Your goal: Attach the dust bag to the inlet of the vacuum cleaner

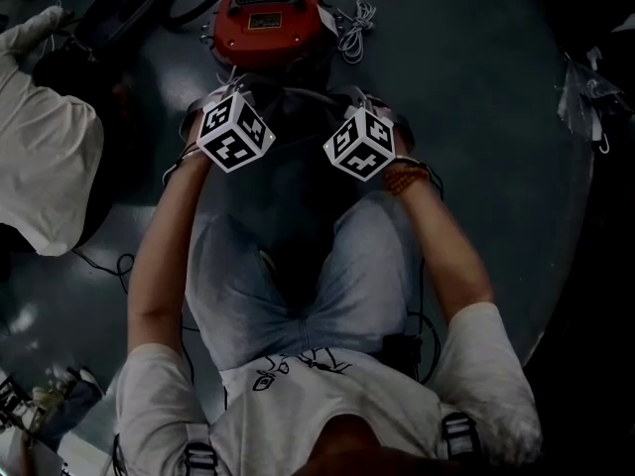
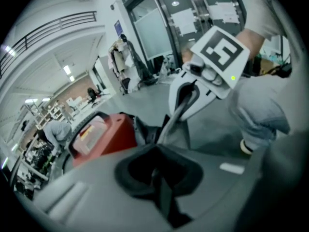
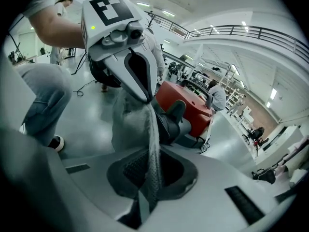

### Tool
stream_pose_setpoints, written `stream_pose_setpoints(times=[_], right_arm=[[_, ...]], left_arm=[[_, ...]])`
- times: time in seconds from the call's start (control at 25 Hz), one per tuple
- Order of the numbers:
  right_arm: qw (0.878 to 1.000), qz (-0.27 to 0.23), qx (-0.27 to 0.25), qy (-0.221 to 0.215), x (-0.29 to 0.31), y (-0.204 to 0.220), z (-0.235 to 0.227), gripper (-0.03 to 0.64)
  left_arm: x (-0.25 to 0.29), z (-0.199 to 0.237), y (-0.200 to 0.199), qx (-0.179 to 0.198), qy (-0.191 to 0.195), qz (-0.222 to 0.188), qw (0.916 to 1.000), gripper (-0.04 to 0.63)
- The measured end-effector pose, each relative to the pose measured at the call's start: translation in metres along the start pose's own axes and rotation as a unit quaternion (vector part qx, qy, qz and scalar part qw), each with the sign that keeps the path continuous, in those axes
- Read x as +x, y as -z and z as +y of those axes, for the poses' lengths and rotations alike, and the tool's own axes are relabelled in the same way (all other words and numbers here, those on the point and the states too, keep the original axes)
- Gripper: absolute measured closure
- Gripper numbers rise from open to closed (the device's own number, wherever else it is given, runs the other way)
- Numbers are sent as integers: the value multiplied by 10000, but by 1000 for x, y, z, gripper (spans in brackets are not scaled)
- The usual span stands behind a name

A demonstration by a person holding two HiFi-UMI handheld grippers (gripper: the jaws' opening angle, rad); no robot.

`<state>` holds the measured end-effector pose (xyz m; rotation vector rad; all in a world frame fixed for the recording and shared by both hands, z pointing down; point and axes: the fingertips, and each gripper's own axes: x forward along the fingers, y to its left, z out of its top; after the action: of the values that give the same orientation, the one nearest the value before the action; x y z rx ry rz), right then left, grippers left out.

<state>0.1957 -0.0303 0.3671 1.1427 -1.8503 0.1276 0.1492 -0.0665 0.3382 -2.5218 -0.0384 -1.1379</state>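
Both tongs pinched dust bag [image 1: 294, 132]: left gripper [image 1: 226, 102] pressed together on dark edge, right gripper [image 1: 365, 107] on grey mesh fold. Bag stretched between them at centre frame, just below red vacuum cleaner [image 1: 268, 13].

Risk: thin fabric slipping from either pinch, or bag mouth seating skewed if one side led.

Head view showed both grips together. Only right gripper view showed mesh weave and dark fitting [image 3: 175, 114] on vacuum's side, likely inlet.

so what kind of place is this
Probably a big open workshop or lab hall: a railed mezzanine overhead, glass doors, and shelving racks with a person working beside them.
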Motion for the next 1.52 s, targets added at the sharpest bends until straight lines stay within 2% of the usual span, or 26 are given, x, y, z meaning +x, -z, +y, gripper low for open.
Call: stream_pose_setpoints(times=[0.08,0.12,0.16,0.2,0.28,0.36,0.48,0.52,0.64,0.72,0.84,1.0,1.28,1.52], right_arm=[[9995,-137,285,-70,-2,-1,2,594],[9985,-251,487,-96,-5,-3,0,570],[9967,-390,710,-80,-10,-6,-3,506],[9941,-537,939,-7,-17,-9,-8,489],[9866,-835,1368,312,-35,-13,-22,488],[9736,-1244,1759,752,-56,-22,-40,489],[9457,-1981,2330,1104,-86,-54,-63,519],[9353,-2215,2514,1141,-93,-66,-68,544],[9077,-2710,2975,1187,-97,-92,-77,557],[8944,-2910,3177,1199,-93,-99,-77,568],[8860,-3014,3276,1299,-87,-98,-75,592],[8828,-2998,3336,1395,-82,-93,-69,604],[8771,-2988,3499,1375,-78,-84,-63,604],[8788,-2998,3474,1315,-72,-90,-59,604]], left_arm=[[-2,2,-1,-47,-78,-41,10000,574],[-5,4,-2,-118,-183,-99,9997,554],[-10,8,-3,-231,-343,-200,9989,520],[-18,12,-4,-382,-546,-349,9972,499],[-40,22,-11,-779,-984,-765,9891,520],[-65,33,-21,-1295,-1325,-1266,9745,591],[-93,48,-39,-2029,-1563,-1898,9478,591],[-97,52,-44,-2191,-1627,-2030,9404,591],[-98,60,-54,-2584,-1810,-2272,9213,591],[-93,62,-57,-2750,-1911,-2329,9130,591],[-83,60,-58,-2874,-1951,-2315,9087,591],[-77,58,-48,-3168,-2029,-2367,8958,591],[-65,49,-41,-3260,-1976,-2343,8943,591],[-62,47,-38,-3289,-1969,-2316,8941,592]])
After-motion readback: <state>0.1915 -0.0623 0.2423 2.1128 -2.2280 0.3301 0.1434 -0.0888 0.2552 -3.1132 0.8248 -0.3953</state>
